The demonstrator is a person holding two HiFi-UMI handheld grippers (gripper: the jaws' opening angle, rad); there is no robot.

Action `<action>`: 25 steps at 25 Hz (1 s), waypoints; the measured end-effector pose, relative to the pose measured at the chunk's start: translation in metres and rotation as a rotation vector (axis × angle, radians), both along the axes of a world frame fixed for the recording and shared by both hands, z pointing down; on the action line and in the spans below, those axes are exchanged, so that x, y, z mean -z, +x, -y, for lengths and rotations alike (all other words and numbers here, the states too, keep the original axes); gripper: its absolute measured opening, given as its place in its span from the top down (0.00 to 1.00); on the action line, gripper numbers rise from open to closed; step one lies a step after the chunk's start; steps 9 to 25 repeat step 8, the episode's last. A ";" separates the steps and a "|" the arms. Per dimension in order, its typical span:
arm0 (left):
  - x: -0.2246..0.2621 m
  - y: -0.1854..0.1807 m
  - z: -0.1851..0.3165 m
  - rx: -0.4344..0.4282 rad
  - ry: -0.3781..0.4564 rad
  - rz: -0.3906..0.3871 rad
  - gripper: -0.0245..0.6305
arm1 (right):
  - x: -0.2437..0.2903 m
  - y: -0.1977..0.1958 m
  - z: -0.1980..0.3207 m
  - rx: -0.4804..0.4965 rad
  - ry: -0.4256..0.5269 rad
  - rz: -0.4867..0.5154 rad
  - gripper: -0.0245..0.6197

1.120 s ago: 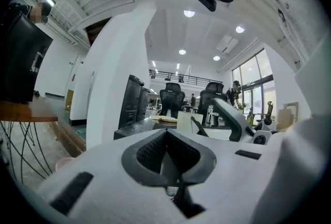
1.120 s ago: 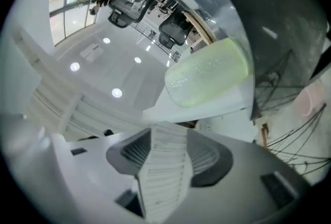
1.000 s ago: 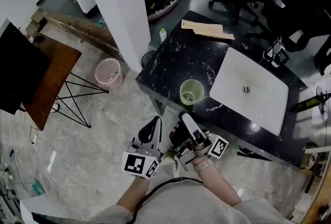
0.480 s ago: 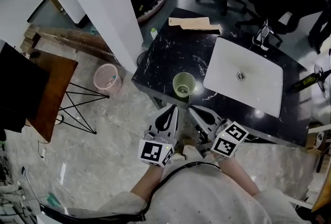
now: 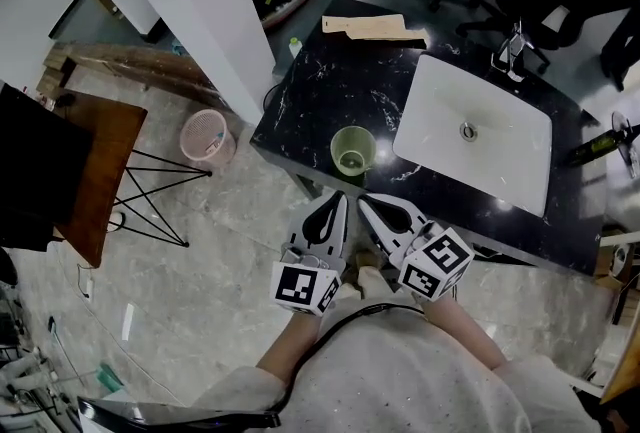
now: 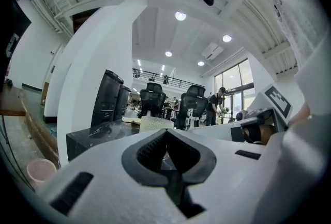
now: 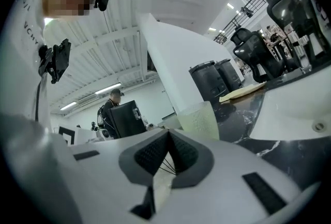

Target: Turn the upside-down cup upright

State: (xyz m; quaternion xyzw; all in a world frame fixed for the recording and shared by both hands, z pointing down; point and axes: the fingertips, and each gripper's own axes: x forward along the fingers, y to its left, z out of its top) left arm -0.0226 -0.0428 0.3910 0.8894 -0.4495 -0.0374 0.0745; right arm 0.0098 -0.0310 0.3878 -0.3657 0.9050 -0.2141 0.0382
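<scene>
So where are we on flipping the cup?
Done: the cup stands mouth-up on the black counter. In hand: nothing; left gripper and right gripper are both shut, empty, short of the counter edge. Left: nothing that I can see.

My head view looks steeply down from high above the counter [image 5: 330, 91]. The cup [image 5: 352, 150] is near mid-frame and both grippers sit close below the camera. The left gripper [image 5: 332, 209] view is low, near the counter's front edge, facing level along its own jaws. The right gripper [image 5: 376, 211] view looks the same way from just beside it, but tilted. All three share cup, counter and pillar [image 5: 190, 11].
</scene>
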 end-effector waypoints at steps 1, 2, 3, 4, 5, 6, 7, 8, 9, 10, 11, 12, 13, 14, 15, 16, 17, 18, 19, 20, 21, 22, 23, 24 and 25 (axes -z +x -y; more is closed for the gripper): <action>-0.001 -0.001 0.000 0.006 -0.003 0.000 0.95 | -0.001 0.000 0.000 0.001 -0.003 0.000 0.95; -0.002 -0.002 0.000 0.012 -0.004 0.001 0.95 | -0.003 0.001 0.001 -0.001 -0.005 0.001 0.95; -0.003 -0.003 0.000 0.019 -0.006 0.002 0.95 | -0.004 0.003 0.002 -0.005 -0.007 0.000 0.95; -0.004 -0.005 0.001 0.026 -0.007 0.002 0.95 | -0.006 0.006 0.003 -0.010 -0.008 -0.002 0.95; -0.006 -0.007 0.001 0.034 -0.010 0.002 0.95 | -0.007 0.008 0.004 -0.016 -0.009 -0.005 0.95; -0.008 -0.009 0.001 0.042 -0.015 0.002 0.95 | -0.008 0.010 0.004 -0.020 -0.009 -0.007 0.95; -0.010 -0.012 0.001 0.050 -0.021 0.002 0.95 | -0.009 0.012 0.005 -0.023 -0.010 -0.010 0.95; -0.012 -0.014 0.001 0.058 -0.026 0.003 0.95 | -0.010 0.013 0.005 -0.027 -0.010 -0.013 0.95; -0.012 -0.014 0.001 0.058 -0.026 0.003 0.95 | -0.010 0.013 0.005 -0.027 -0.010 -0.013 0.95; -0.012 -0.014 0.001 0.058 -0.026 0.003 0.95 | -0.010 0.013 0.005 -0.027 -0.010 -0.013 0.95; -0.012 -0.014 0.001 0.058 -0.026 0.003 0.95 | -0.010 0.013 0.005 -0.027 -0.010 -0.013 0.95; -0.012 -0.014 0.001 0.058 -0.026 0.003 0.95 | -0.010 0.013 0.005 -0.027 -0.010 -0.013 0.95; -0.012 -0.014 0.001 0.058 -0.026 0.003 0.95 | -0.010 0.013 0.005 -0.027 -0.010 -0.013 0.95; -0.012 -0.014 0.001 0.058 -0.026 0.003 0.95 | -0.010 0.013 0.005 -0.027 -0.010 -0.013 0.95; -0.012 -0.014 0.001 0.058 -0.026 0.003 0.95 | -0.010 0.013 0.005 -0.027 -0.010 -0.013 0.95; -0.012 -0.014 0.001 0.058 -0.026 0.003 0.95 | -0.010 0.013 0.005 -0.027 -0.010 -0.013 0.95; -0.012 -0.014 0.001 0.058 -0.026 0.003 0.95 | -0.010 0.013 0.005 -0.027 -0.010 -0.013 0.95; -0.012 -0.014 0.001 0.058 -0.026 0.003 0.95 | -0.010 0.013 0.005 -0.027 -0.010 -0.013 0.95; -0.012 -0.014 0.001 0.058 -0.026 0.003 0.95 | -0.010 0.013 0.005 -0.027 -0.010 -0.013 0.95; -0.012 -0.014 0.001 0.058 -0.026 0.003 0.95 | -0.010 0.013 0.005 -0.027 -0.010 -0.013 0.95; -0.012 -0.014 0.001 0.058 -0.026 0.003 0.95 | -0.010 0.013 0.005 -0.027 -0.010 -0.013 0.95; -0.012 -0.014 0.001 0.058 -0.026 0.003 0.95 | -0.010 0.013 0.005 -0.027 -0.010 -0.013 0.95; -0.012 -0.014 0.001 0.058 -0.026 0.003 0.95 | -0.010 0.013 0.005 -0.027 -0.010 -0.013 0.95; -0.012 -0.014 0.001 0.058 -0.026 0.003 0.95 | -0.010 0.013 0.005 -0.027 -0.010 -0.013 0.95; -0.012 -0.014 0.001 0.058 -0.026 0.003 0.95 | -0.010 0.013 0.005 -0.027 -0.010 -0.013 0.95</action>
